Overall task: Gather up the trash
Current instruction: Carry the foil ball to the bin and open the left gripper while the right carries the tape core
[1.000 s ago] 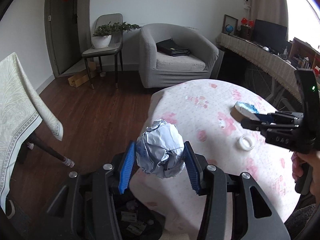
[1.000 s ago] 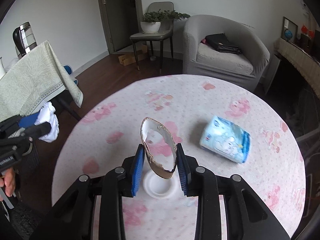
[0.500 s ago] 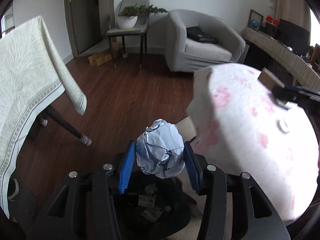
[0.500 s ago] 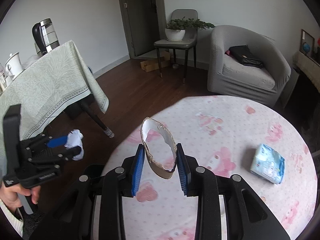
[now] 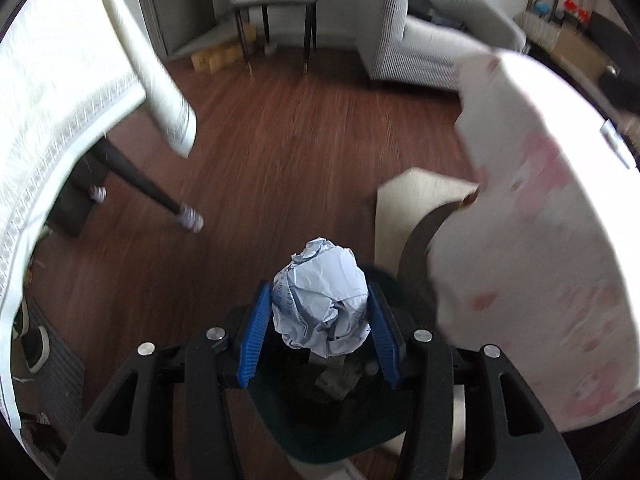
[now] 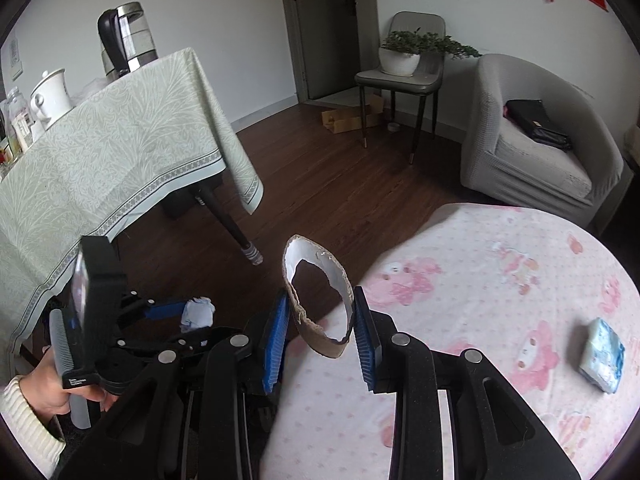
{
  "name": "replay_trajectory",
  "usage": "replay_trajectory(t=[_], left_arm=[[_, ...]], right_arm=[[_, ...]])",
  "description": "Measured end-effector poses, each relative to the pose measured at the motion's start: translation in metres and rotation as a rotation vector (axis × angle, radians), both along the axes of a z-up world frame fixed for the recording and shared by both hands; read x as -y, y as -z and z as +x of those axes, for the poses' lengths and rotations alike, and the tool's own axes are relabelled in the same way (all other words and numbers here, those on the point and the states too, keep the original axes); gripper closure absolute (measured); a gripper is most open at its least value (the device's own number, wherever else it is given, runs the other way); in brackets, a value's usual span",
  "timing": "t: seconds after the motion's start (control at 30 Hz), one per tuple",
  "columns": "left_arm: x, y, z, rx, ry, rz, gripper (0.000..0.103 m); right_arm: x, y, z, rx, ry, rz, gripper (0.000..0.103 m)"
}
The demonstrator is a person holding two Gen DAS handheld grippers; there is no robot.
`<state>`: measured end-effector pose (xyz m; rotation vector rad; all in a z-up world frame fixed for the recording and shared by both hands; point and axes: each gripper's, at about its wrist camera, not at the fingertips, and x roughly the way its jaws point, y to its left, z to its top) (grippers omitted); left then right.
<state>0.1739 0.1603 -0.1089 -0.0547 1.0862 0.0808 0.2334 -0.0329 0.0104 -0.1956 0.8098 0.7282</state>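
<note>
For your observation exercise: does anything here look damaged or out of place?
Yes. The cardboard ring in the right gripper is torn and ragged-edged, and a blue tissue pack lies alone on the pink tablecloth.

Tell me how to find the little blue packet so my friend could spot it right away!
Look for the round table with the pink cartoon tablecloth, in front of the grey armchair. Near the table's right side lies the blue packet, a small, soft, blue-and-white plastic pack lying flat. It is the only loose thing seen resting on that cloth; the torn cardboard ring nearby is held up in the right gripper.
</note>
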Motion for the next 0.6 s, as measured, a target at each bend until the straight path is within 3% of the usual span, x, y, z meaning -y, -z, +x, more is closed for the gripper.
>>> replay_trajectory(t=[0.27, 0.5, 0.6], left_arm=[[-0.013, 0.049, -0.003, -0.172, 0.033, 0.029, 0.050], [-0.018, 0.059, -0.017, -0.218, 0.080, 0.034, 0.040], [-0.024, 0.058, -0.021, -0.215, 0.071, 0.036, 0.040]], right_arm=[[-0.050, 0.023, -0.008, -0.047, -0.073, -0.047, 0.071], [-0.081, 0.046, -0.009, -0.084, -0.111, -0.081, 0.071], [-0.093, 0.053, -0.009, -0.094, -0.125, -0.096, 0.071]])
